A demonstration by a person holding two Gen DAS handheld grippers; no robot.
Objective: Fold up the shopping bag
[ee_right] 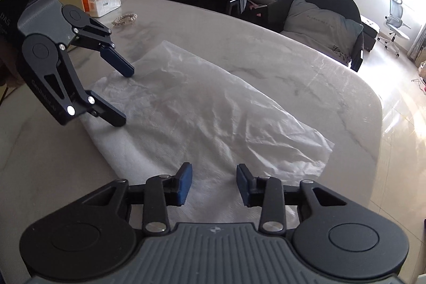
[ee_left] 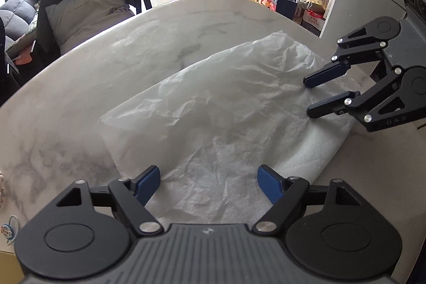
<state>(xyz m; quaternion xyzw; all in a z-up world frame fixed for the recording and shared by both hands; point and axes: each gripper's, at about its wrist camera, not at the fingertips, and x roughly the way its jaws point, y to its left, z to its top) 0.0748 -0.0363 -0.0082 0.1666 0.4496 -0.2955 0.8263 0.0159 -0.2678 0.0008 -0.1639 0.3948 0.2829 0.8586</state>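
On the marble table (ee_left: pixel 80 103) the white shopping bag (ee_left: pixel 226 111) lies flat, and the left gripper (ee_left: pixel 209 184) and right gripper (ee_right: pixel 214 184), both open and empty, hover over opposite ends, probably to fold it.

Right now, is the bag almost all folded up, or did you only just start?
Only partly. The white shopping bag lies flat on the marble table as a long crinkled strip, so one fold may already be in. Both claws are open: the left claw and right claw hover over opposite ends, gripping nothing. Still to do: pinch an end and fold the strip down small.
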